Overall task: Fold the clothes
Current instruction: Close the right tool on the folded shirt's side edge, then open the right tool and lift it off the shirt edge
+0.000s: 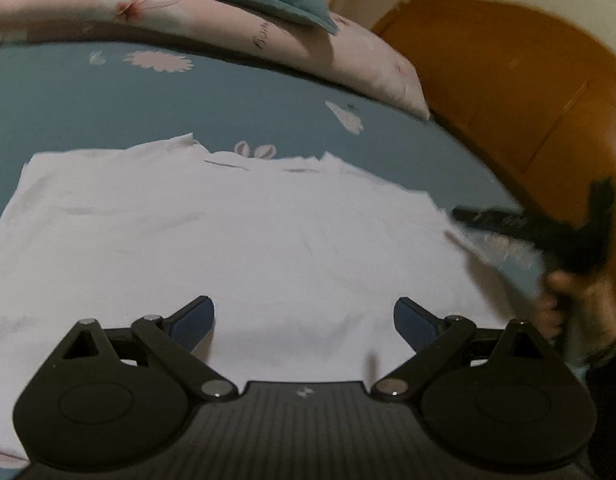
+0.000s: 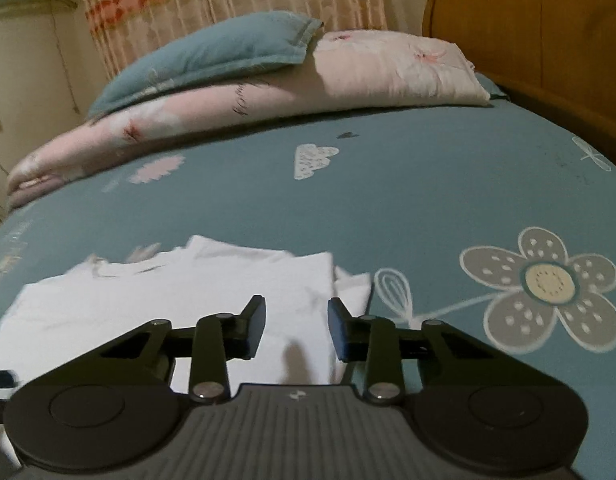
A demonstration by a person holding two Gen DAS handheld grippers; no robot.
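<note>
No legible text. Dark script marks on the pink quilt (image 2: 243, 100), far side of bed, too blurred to read.

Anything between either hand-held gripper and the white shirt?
Nothing visible. The white cotton shirt lies flat on the teal floral bedsheet, directly ahead of the left hand-held gripper and right hand-held gripper, both empty.

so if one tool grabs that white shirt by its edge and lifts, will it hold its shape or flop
Probably flop: the white shirt lies flat and thin on the bed sheet, with soft wrinkles. Its folded layers at the right edge look loose, so a one-sided lift would likely undo them. It looks light and may slide across the sheet when pushed.
</note>
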